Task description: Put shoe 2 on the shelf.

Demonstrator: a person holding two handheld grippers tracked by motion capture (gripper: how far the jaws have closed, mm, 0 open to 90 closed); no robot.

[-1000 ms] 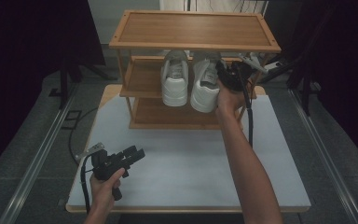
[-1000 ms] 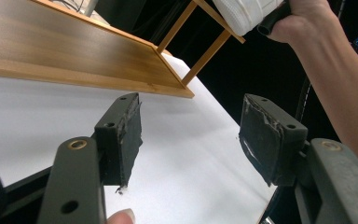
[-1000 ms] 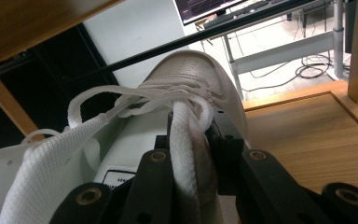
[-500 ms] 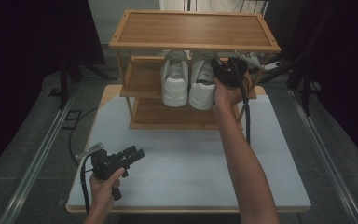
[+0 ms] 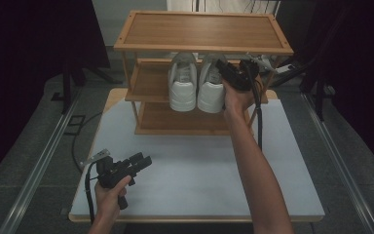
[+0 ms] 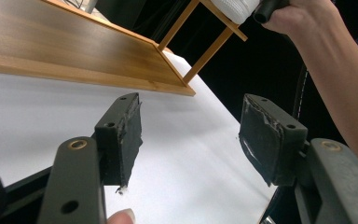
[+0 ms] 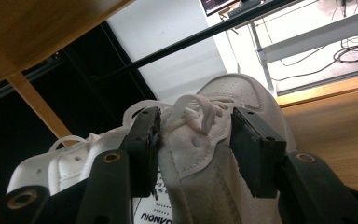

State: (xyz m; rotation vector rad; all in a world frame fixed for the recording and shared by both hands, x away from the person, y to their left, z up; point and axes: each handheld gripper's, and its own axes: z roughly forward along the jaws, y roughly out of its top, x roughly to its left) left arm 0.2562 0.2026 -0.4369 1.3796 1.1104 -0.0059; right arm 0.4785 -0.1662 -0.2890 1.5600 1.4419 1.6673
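High view: a wooden three-tier shoe rack (image 5: 202, 31) stands at the far side of the white worktop (image 5: 195, 170). Two white sneakers sit side by side on its middle shelf, heels toward you: left sneaker (image 5: 182, 83), right sneaker (image 5: 212, 83). Your right tool (image 5: 229, 73) is up at the right sneaker, arm stretched across the worktop. Your left tool (image 5: 143, 161) sits low over the near left part of the worktop, well apart from the rack.

Left gripper view: left tool (image 6: 191, 135) jaws spread wide with only white worktop between them. The pads (image 6: 130, 135) look worn and frayed at the edges. The rack's bottom shelf is ahead and your right forearm (image 6: 340, 79) crosses at the right.

Right gripper view: right tool (image 7: 196, 144) jaws sit on either side of the right sneaker's (image 7: 214, 158) tongue and white laces, part open; can't tell if the pads press it. White upper, perforated toe, dark print on the insole. The left sneaker (image 7: 70, 158) is just beside it.
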